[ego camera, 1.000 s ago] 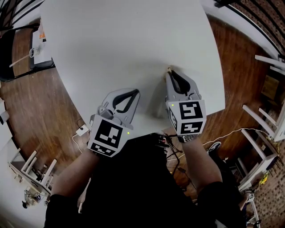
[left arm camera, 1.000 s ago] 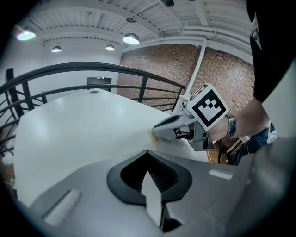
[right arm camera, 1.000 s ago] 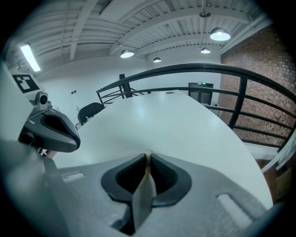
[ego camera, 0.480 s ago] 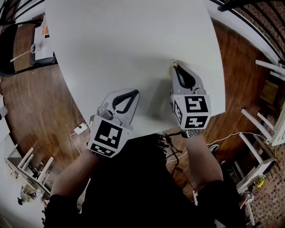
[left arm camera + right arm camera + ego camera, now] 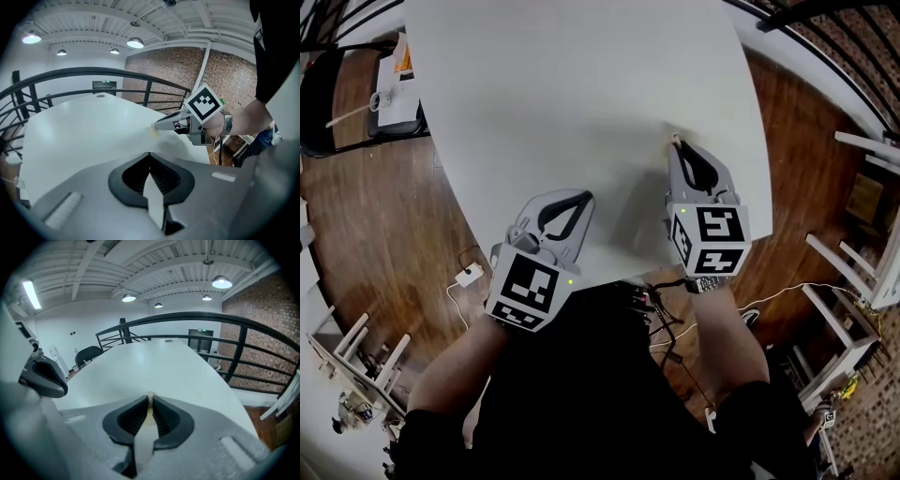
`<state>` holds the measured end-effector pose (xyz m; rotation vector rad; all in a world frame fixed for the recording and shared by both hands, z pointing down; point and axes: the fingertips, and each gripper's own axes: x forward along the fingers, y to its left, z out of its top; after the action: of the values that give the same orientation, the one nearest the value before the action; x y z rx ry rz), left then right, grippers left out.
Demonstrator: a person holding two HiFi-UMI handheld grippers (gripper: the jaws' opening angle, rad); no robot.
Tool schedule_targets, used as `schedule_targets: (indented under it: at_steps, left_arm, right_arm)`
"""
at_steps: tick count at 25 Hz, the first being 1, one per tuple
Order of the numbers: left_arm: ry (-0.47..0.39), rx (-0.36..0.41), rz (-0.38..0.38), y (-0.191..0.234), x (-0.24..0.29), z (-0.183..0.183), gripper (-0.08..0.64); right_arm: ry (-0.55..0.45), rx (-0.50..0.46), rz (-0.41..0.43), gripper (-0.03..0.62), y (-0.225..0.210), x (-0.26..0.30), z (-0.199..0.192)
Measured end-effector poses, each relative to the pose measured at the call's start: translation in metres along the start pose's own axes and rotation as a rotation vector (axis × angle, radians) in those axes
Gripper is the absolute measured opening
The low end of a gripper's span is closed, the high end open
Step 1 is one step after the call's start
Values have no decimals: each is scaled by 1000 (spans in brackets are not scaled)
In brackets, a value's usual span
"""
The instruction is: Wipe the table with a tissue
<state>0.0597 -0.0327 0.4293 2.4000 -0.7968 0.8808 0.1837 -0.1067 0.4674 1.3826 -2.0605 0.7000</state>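
Right gripper (image 5: 677, 142) clamped on a small pale wad of tissue (image 5: 150, 398), whose tip appears to press on the white table (image 5: 581, 84) near its right edge. The left gripper (image 5: 586, 195) is closed on nothing and sits at the near edge. A good wipe likely needs even downward pressure, overlapping strokes and a firm grip so the wad does not slip out.

Steep overhead; 2 low across table (image 5: 581, 84)
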Motion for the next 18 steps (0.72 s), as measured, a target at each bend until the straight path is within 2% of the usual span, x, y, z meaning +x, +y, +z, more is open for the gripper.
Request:
schedule_targets:
  at_steps: [18]
  left_arm:
    - [-84,82,3,-23,-40,14,9]
  right_arm:
    - [-92,-1,-61,26,18,-68,10]
